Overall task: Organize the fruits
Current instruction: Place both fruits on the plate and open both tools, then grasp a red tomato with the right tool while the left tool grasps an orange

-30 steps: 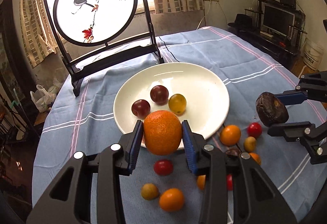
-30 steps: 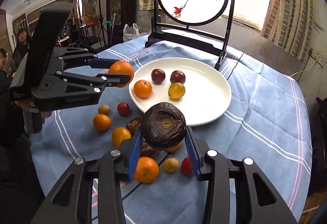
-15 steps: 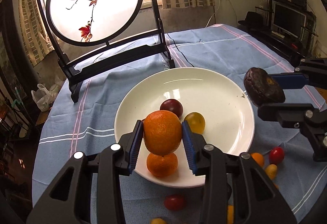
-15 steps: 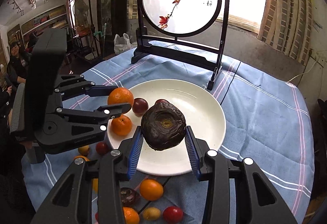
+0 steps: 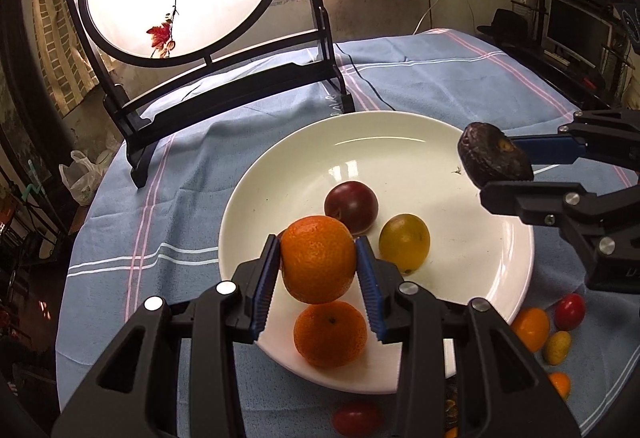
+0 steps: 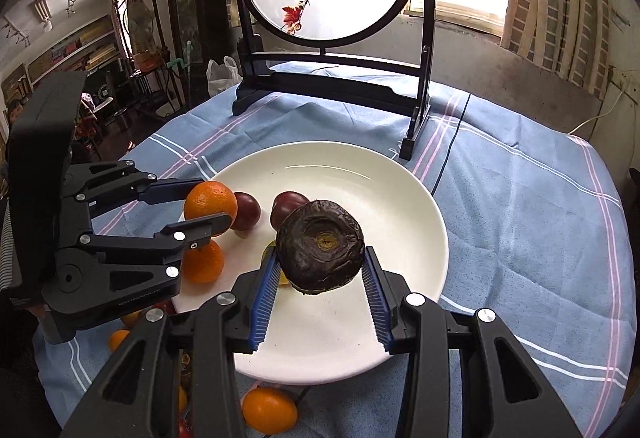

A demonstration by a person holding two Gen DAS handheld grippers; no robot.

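On the blue-clothed worktop [image 5: 420,86], the white plate [image 5: 400,142] waits. My left gripper [image 5: 318,266] clamps an orange [image 5: 318,264] over its 7 o'clock; my right gripper [image 6: 320,262] clamps a wrinkled dark fruit [image 6: 320,244] over its 5 o'clock. I'd lower each into bare space, then release gently to avoid rolling.

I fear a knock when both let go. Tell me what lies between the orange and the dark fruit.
In the left wrist view, a plum and a yellow fruit lie on the plate between orange and dark fruit.
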